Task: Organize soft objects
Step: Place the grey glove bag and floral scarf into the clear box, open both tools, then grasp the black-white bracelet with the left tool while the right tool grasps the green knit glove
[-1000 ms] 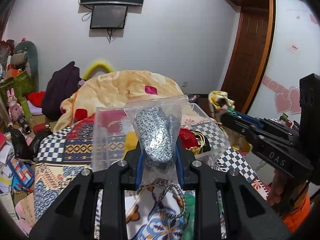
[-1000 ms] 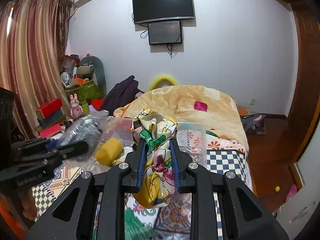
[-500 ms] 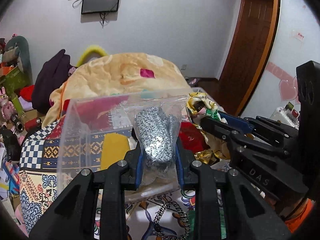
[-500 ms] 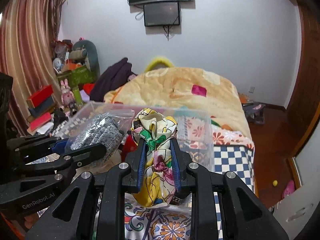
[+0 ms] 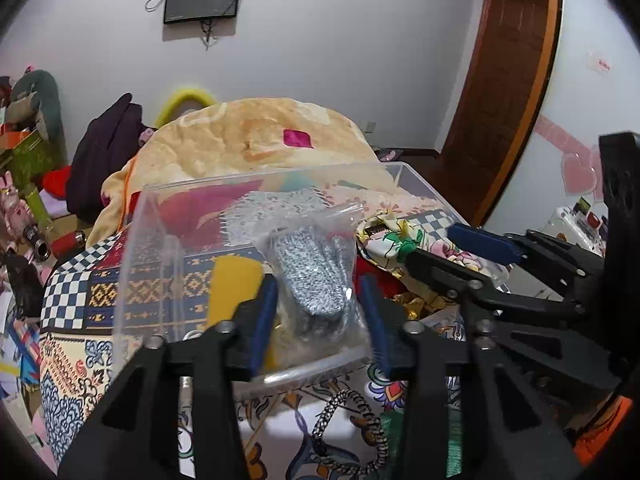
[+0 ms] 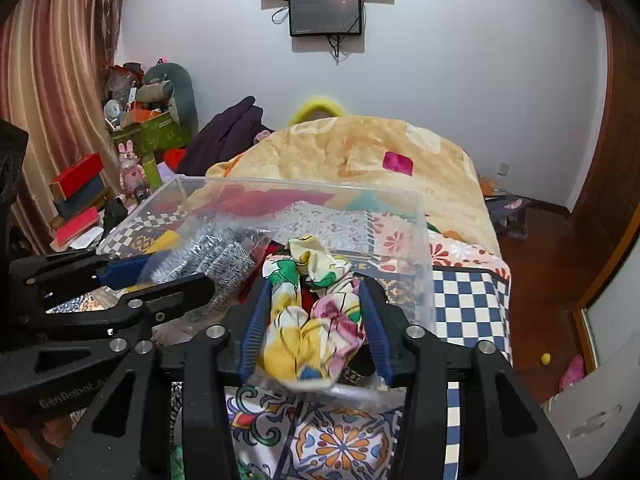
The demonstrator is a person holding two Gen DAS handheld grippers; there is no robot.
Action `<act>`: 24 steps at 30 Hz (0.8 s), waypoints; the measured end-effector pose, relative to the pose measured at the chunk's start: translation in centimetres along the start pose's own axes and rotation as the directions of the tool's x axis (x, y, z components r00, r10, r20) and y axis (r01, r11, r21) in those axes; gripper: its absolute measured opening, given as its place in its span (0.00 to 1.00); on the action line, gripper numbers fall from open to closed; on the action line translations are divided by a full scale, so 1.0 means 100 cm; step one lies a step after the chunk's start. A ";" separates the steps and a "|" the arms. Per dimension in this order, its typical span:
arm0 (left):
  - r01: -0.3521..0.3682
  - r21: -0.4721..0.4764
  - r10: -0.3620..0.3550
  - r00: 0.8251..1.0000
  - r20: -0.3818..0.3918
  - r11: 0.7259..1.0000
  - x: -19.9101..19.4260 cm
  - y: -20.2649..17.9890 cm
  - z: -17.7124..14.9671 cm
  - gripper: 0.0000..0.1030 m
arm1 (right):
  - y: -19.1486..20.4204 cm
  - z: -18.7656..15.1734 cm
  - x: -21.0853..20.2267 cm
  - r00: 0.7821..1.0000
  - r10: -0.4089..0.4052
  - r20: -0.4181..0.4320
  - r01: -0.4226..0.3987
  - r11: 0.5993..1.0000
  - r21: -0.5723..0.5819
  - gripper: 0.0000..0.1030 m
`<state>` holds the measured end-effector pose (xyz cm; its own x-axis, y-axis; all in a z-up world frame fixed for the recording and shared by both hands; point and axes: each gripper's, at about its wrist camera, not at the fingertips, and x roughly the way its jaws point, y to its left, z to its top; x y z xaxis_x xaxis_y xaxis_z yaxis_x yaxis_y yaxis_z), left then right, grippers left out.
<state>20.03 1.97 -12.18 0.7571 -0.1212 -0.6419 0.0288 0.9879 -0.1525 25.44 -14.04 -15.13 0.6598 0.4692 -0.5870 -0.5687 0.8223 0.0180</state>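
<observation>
Both grippers over the clear bin, fingers parting around their loads.

The left gripper [image 5: 318, 312] has just been opening; its blue fingers [image 5: 262, 316] stand apart on either side of a plastic bag holding a silver-grey knit item [image 5: 316, 276], which sits inside the clear plastic bin [image 5: 152, 248] on the patterned bed cover [image 5: 80, 356]. The right gripper [image 6: 314, 320] has just been opening too; a floral cloth bundle [image 6: 316, 312] lies between its spread fingers [image 6: 252, 328] at the bin's near edge. A yellow item [image 5: 234, 284] lies in the bin beside the bag.
</observation>
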 end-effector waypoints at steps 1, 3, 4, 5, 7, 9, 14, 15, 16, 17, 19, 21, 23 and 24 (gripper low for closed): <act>0.002 -0.008 -0.002 1.000 0.005 1.000 -0.004 0.001 0.000 0.51 | 0.000 0.000 -0.003 1.000 0.000 0.005 0.000 1.000 0.001 0.50; 0.008 -0.016 -0.008 1.000 0.015 1.000 -0.010 0.004 0.000 0.54 | -0.001 0.002 -0.010 1.000 0.001 0.023 -0.001 1.000 0.000 0.55; 0.009 -0.017 -0.009 1.000 0.020 1.000 -0.014 0.004 0.001 0.54 | 0.000 0.003 -0.013 0.999 -0.002 0.032 0.002 1.000 -0.005 0.57; 0.010 -0.015 -0.010 1.000 0.028 1.000 -0.018 0.004 0.001 0.54 | 0.001 0.004 -0.016 0.999 -0.006 0.042 0.007 1.000 -0.012 0.61; 0.009 -0.005 -0.009 0.999 0.043 1.000 -0.027 0.002 0.002 0.56 | 0.005 0.005 -0.023 0.998 -0.019 0.063 0.021 0.999 -0.029 0.66; 0.009 0.006 -0.009 0.998 0.065 1.000 -0.039 0.001 0.002 0.57 | 0.007 0.005 -0.030 0.996 -0.022 0.084 0.026 0.999 -0.040 0.70; 0.009 0.024 -0.011 0.994 0.111 1.000 -0.067 0.000 -0.006 0.72 | 0.011 0.001 -0.045 0.993 -0.002 0.122 0.007 0.999 -0.042 0.78; 0.006 0.031 -0.009 0.993 0.116 1.000 -0.072 -0.001 -0.009 0.74 | 0.012 -0.002 -0.048 0.992 0.005 0.127 0.000 0.999 -0.037 0.80; 0.003 0.037 -0.007 0.993 0.117 0.999 -0.075 -0.001 -0.011 0.75 | 0.013 -0.004 -0.050 0.992 0.012 0.129 -0.008 0.999 -0.034 0.80; -0.002 0.046 -0.003 0.993 0.115 0.999 -0.077 -0.001 -0.015 0.75 | 0.014 -0.008 -0.051 0.992 0.019 0.129 -0.015 0.999 -0.030 0.81; -0.015 0.062 0.008 0.995 0.104 0.998 -0.080 -0.001 -0.022 0.77 | 0.017 -0.015 -0.051 0.993 0.035 0.116 -0.031 0.999 -0.029 0.81; -0.025 0.074 0.019 0.996 0.085 0.997 -0.081 -0.001 -0.033 0.78 | 0.021 -0.026 -0.048 0.995 0.049 0.091 -0.047 0.998 -0.032 0.81; -0.022 0.071 0.018 0.998 0.058 0.997 -0.078 0.001 -0.045 0.78 | 0.025 -0.038 -0.042 0.996 0.066 0.053 -0.064 0.997 -0.035 0.81; -0.020 0.066 0.018 0.999 0.037 0.998 -0.075 0.002 -0.051 0.78 | 0.027 -0.041 -0.040 0.997 0.071 0.037 -0.070 0.997 -0.037 0.81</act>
<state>11.03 2.59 -11.26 0.7813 -0.0999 -0.6161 0.0563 0.9944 -0.0899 19.23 -15.01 -16.07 0.6350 0.5381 -0.5542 -0.6312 0.7751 0.0293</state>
